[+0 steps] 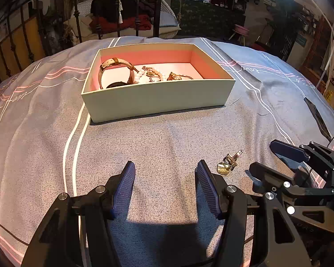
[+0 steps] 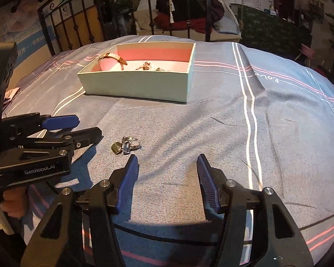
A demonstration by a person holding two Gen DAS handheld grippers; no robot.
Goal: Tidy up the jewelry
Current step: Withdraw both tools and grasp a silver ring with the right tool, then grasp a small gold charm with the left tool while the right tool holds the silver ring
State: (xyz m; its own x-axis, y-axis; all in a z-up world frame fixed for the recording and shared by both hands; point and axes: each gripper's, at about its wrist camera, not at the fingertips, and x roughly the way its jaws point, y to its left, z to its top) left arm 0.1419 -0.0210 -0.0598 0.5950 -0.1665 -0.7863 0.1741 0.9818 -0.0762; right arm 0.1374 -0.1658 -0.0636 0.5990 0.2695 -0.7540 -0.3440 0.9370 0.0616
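Note:
A pale open box [image 1: 158, 98] with a pink inside stands on the bed ahead; it also shows in the right wrist view [image 2: 135, 86]. In it lie a watch with a tan strap [image 1: 115, 69], pearl beads [image 1: 141, 74] and gold pieces [image 1: 178, 76]. Two rings, one gold [image 1: 223, 168] and one silver [image 1: 233, 156], lie on the cover between the grippers; they also show in the right wrist view [image 2: 127, 145]. My left gripper [image 1: 165, 170] is open and empty, just left of the rings. My right gripper [image 2: 167, 163] is open and empty, just right of them.
The bed has a grey cover [image 1: 167, 138] with white and pink lines. A black iron bed frame [image 2: 78, 26] stands behind it. A dark flat object [image 1: 317, 115] lies at the bed's right side. A hand [image 2: 13, 202] holds the left gripper's handle.

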